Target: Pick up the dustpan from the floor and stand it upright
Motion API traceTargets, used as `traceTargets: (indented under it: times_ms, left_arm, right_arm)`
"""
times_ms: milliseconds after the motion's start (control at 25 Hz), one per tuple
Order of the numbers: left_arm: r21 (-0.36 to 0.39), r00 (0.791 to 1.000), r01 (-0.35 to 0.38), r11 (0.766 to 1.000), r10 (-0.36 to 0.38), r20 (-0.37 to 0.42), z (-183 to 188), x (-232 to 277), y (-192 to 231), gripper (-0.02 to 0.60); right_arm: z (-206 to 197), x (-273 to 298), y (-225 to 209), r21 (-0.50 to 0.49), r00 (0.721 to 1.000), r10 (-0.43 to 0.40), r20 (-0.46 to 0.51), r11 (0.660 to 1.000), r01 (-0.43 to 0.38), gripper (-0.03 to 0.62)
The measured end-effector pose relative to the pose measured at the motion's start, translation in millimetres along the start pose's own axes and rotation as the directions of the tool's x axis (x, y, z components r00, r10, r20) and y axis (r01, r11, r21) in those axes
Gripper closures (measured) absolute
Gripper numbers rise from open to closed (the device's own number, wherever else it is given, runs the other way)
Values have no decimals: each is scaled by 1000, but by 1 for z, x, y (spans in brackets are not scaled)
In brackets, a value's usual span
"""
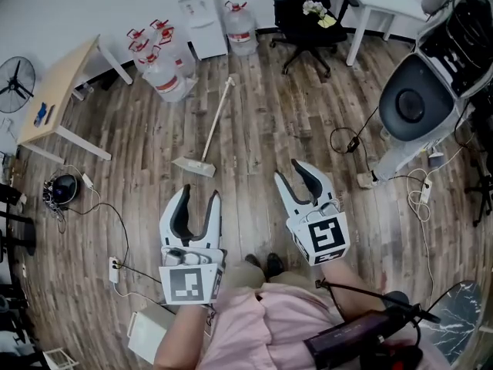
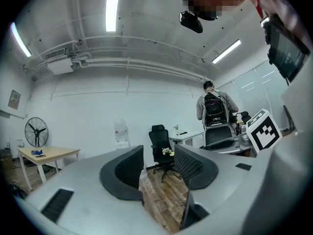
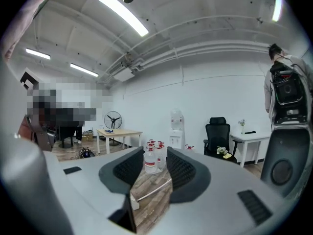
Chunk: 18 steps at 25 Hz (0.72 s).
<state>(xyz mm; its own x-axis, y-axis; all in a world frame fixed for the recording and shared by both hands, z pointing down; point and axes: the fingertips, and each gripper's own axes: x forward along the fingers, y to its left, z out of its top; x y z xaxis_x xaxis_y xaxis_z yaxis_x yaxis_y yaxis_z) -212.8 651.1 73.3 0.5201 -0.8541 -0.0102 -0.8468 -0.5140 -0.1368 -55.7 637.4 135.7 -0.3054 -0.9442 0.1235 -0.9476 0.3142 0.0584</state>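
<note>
The long-handled dustpan (image 1: 206, 133) lies flat on the wooden floor, its pale handle running away toward the water bottles and its pan end (image 1: 193, 166) nearest me. My left gripper (image 1: 199, 196) hovers open just on the near side of the pan end, nothing between its jaws. My right gripper (image 1: 291, 173) hangs open and empty further to the right. In the right gripper view the dustpan (image 3: 152, 190) shows on the floor between the jaws of that gripper (image 3: 149, 169). The left gripper (image 2: 159, 169) looks across bare floor at an office chair.
Several water bottles (image 1: 162, 60) and a water dispenser (image 1: 199, 8) stand at the back. A wooden table (image 1: 60, 92) and a fan (image 1: 15, 83) are at left. A black office chair (image 1: 305, 14), a white desk (image 1: 379, 0) and a large wheeled machine (image 1: 431, 83) are at right. Cables (image 1: 347, 140) trail on the floor.
</note>
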Motion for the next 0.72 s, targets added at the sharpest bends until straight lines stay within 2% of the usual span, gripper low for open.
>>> traceTargets:
  times_ms: [40,360,720]
  left_arm:
    - [0,1000,-1,1000,1,3,-1,6,2,390]
    - [-19,1000,13,1000,-13,4,-22,73,27,390]
    - [-57,999,45,997,-46,-19,-50,204,98,390]
  right_arm:
    - [-1,6,-4,1,1000,-1,-1,1000,1,438]
    - [-7,65,-39,-18,999,-41,-15,999,41,388]
    - [-6,194,-85,-24,996,-58,-69,998,57,382]
